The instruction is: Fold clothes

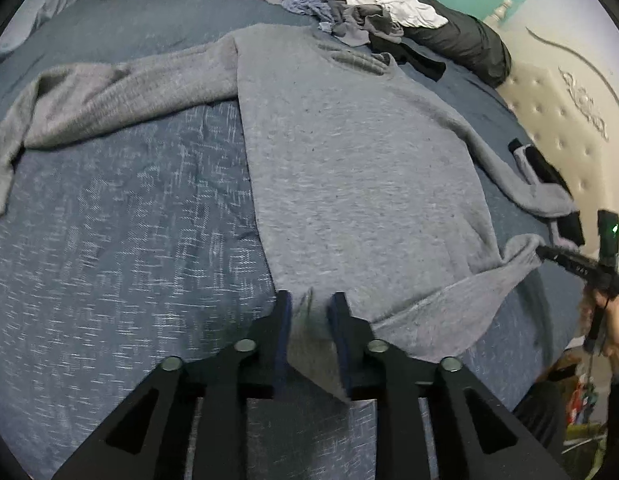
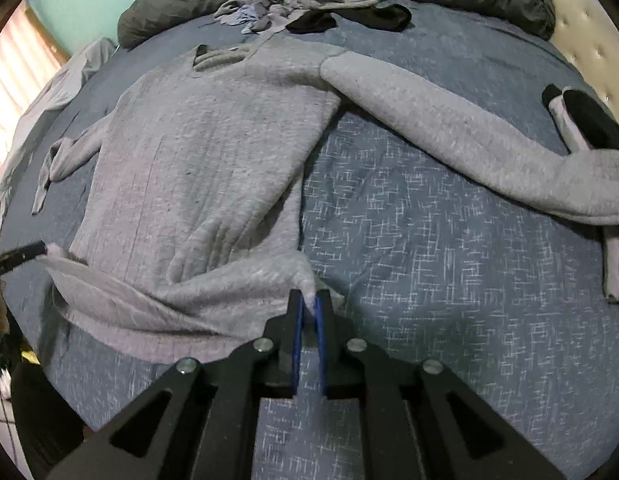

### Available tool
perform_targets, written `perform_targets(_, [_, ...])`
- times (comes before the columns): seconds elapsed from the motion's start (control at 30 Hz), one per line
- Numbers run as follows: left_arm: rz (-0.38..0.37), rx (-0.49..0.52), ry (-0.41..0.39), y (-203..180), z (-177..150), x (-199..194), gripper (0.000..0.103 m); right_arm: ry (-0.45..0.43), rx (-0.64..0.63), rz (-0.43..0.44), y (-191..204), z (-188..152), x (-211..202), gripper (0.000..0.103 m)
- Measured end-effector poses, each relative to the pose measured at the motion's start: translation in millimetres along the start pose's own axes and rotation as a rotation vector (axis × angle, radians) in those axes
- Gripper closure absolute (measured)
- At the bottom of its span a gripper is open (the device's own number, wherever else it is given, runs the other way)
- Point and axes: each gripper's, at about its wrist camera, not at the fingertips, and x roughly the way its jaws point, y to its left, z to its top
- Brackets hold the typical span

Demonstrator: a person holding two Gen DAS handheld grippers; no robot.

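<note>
a grey sweater (image 1: pixel 361 168) lies spread flat on the bed (image 1: pixel 121 248), which has a blue speckled cover, with its collar toward the far side and both sleeves stretched outward. the left tongs (image 1: pixel 311 304) grip the near hem corner on their side, fingers standing a little apart with the grey cloth caught between the blue pads. the right tongs (image 2: pixel 309 308) are pinched together on the opposite hem corner, a peak of fabric sticking up between their tips. the hem between the two corners is lifted off the cover and turned slightly back over the body. a pile of clothes (image 1: pixel 349 4), white, grey and dark, sits at the far edge of the bed, beside a dark pillow (image 2: pixel 197 8). a black-and-grey sock (image 2: pixel 581 120) lies near the right sleeve.
</note>
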Motion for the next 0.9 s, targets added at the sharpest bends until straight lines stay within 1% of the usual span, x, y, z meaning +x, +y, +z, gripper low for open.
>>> perform_targets(0.03, [-0.003,-0.008,-0.003,1.8,-0.2,0.5,0.057,-0.007,0.005,0.001,-1.5,-0.2,-0.6,0.094])
perform_targets(0.07, [-0.006,-0.015,-0.008,3.8,-0.4,0.0,0.054,-0.018,0.008,-0.003,-2.9,0.1,-1.9,0.089])
perform_targets(0.1, [-0.009,-0.023,-0.014,6.0,-0.6,-1.4,0.054,-0.032,0.010,-0.007,-4.8,-0.1,-3.8,0.086])
perform_targets(0.27, [-0.011,-0.041,-0.035,14.7,-2.9,-11.5,0.049,-0.098,0.042,0.009,-21.2,-7.8,-22.2,0.080])
perform_targets(0.37, [-0.008,-0.027,-0.047,16.7,-5.8,-20.7,0.047,-0.110,0.012,0.033,-23.4,-17.2,-34.7,0.077])
perform_targets(0.43, [-0.006,-0.017,-0.050,17.6,-8.1,-25.8,0.047,-0.095,-0.045,0.011,-19.9,-26.4,-38.0,0.077])
perform_targets(0.5, [-0.003,-0.003,-0.045,17.3,-10.9,-29.4,0.046,-0.080,-0.083,0.009,-16.5,-36.8,-39.2,0.077])
perform_targets(0.53, [-0.003,0.004,-0.042,16.9,-12.3,-31.0,0.046,-0.067,-0.098,0.013,-16.1,-43.4,-38.7,0.077])
perform_targets(0.63, [-0.007,0.030,-0.022,13.4,-18.4,-34.0,0.046,-0.018,-0.152,-0.017,-14.7,-61.4,-29.7,0.077])
perform_targets(0.73, [-0.021,0.055,-0.007,5.6,-25.0,-36.3,0.046,0.024,-0.180,-0.002,-11.8,-74.0,-18.4,0.077])
perform_targets(0.8, [-0.036,0.069,-0.001,-1.6,-29.8,-37.9,0.044,0.041,-0.183,0.018,-10.8,-78.8,-13.0,0.077])
perform_targets(0.87, [-0.042,0.085,0.009,-9.8,-34.5,-35.9,0.036,0.058,-0.190,0.027,-7.4,-81.6,-8.3,0.077])
perform_targets(0.9, [-0.040,0.095,0.015,-13.8,-36.9,-33.7,0.035,0.063,-0.194,0.025,-5.7,-82.2,-6.5,0.076])
